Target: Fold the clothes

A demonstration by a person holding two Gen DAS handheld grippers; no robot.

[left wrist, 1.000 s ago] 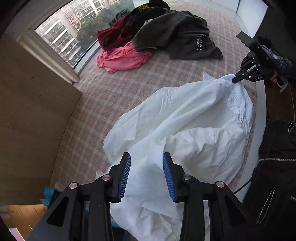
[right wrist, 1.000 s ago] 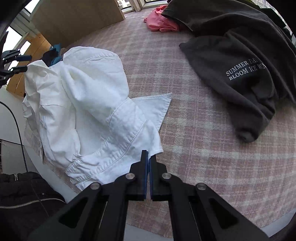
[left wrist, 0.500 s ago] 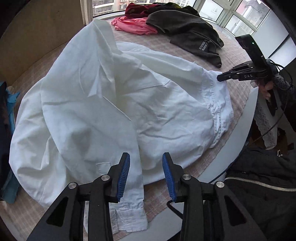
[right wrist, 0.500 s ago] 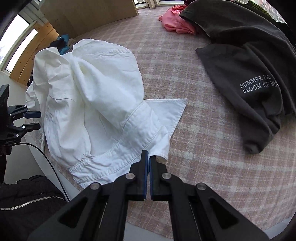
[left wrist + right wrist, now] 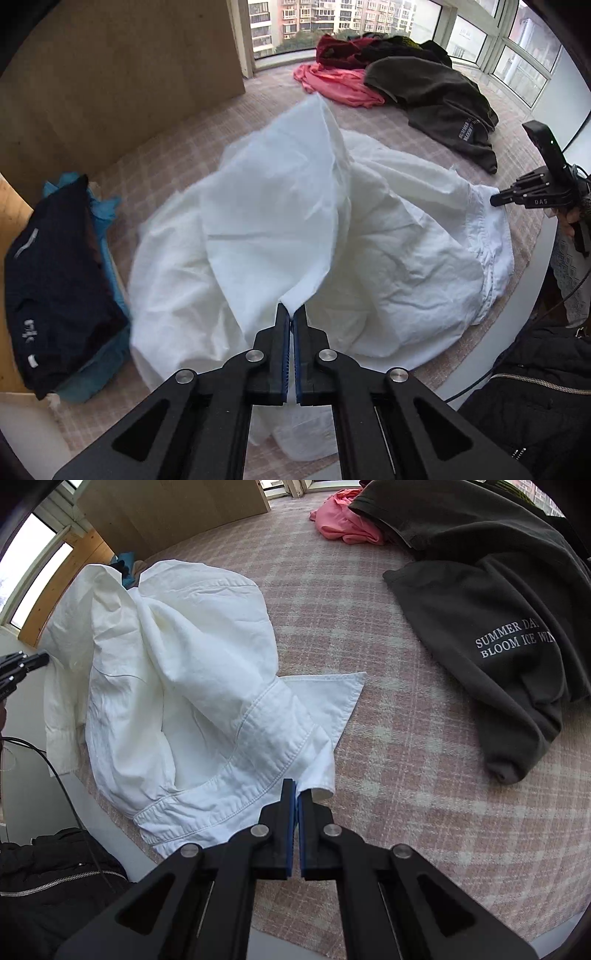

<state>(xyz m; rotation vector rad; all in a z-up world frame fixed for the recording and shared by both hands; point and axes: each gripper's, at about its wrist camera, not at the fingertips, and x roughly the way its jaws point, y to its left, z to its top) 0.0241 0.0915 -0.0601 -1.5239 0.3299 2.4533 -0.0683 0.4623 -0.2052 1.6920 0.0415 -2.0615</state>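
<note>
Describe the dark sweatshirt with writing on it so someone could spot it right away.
On the pink plaid bed cover, look toward the windows at the heap of unfolded clothes. The charcoal sweatshirt sprawls at its front, beside a pink top. Only it carries white printed lettering.

Each wrist camera looks steeply down along its own jaws, close above the surface [image 5: 207, 122]; both views share the white shirt [image 5: 280, 229] mid-frame and the dark sweatshirt [image 5: 491, 602] upper right.

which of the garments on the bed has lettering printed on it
The dark grey sweatshirt, with white words near its hem; the white shirt and pink top look plain.
</note>
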